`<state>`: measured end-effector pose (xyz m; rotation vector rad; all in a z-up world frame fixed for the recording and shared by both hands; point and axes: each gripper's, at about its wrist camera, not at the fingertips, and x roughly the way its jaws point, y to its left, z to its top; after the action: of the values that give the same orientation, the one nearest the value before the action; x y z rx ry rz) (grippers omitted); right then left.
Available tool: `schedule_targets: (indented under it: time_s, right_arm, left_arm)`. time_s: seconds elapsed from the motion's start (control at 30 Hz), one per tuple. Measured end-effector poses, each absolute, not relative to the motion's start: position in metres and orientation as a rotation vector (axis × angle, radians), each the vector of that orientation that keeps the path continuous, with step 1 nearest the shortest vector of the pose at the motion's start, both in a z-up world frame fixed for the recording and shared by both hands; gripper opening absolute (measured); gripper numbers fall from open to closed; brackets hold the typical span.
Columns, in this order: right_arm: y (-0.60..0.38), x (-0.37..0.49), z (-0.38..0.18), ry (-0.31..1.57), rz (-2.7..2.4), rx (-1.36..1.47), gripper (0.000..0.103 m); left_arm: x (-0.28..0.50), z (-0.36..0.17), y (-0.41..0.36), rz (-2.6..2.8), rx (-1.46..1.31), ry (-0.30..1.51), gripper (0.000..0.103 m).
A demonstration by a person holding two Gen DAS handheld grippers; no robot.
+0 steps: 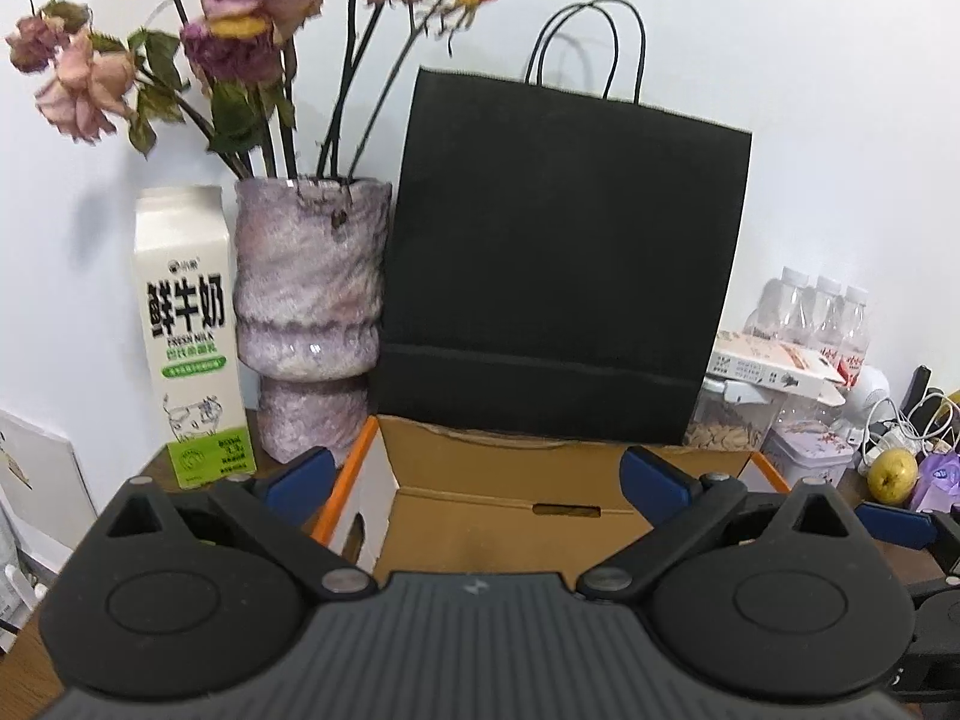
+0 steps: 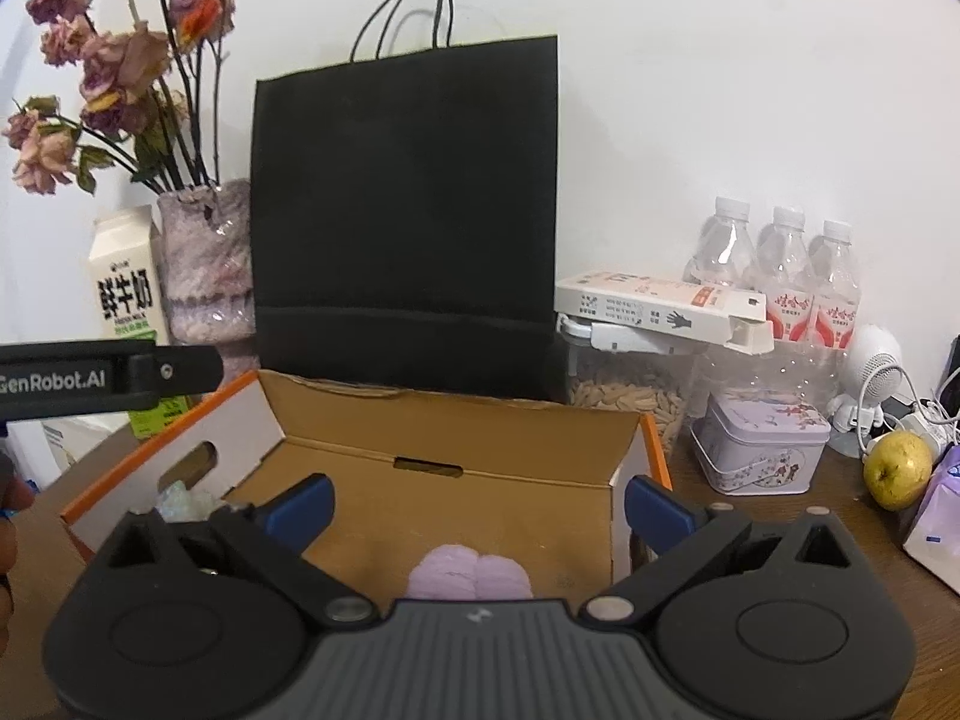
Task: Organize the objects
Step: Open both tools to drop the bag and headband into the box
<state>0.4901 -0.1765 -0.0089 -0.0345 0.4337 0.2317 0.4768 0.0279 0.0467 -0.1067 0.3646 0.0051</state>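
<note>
An open cardboard box (image 1: 510, 516) with orange edges lies on the wooden table below both grippers. My left gripper (image 1: 477, 480) is open over its near-left part, with nothing between the blue pads. My right gripper (image 2: 480, 510) is open too, and hovers above the box (image 2: 450, 468). A soft lilac object (image 2: 471, 576) lies on the box floor just below it, untouched. A pale bluish item (image 2: 180, 501) shows in the box's left corner. One finger of the left gripper (image 2: 180, 369) reaches in from the left in the right wrist view.
Behind the box stand a black paper bag (image 2: 408, 228), a vase of dried roses (image 1: 309, 312) and a milk carton (image 1: 186, 336). To the right are a seed jar (image 2: 630, 402) under a white carton (image 2: 660, 312), water bottles (image 2: 780, 276), a lilac tin (image 2: 762, 450), a pear (image 2: 897, 468) and cables.
</note>
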Motion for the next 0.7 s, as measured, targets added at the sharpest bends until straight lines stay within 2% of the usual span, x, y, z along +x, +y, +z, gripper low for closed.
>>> schedule_targets:
  time_s: [0.7]
  right_arm:
    - [-0.184, 0.436, 0.034, 0.340, 0.298, -0.067, 0.103]
  left_arm:
    - [0.420, 0.086, 0.024, -0.035, -0.111, 0.279, 0.103]
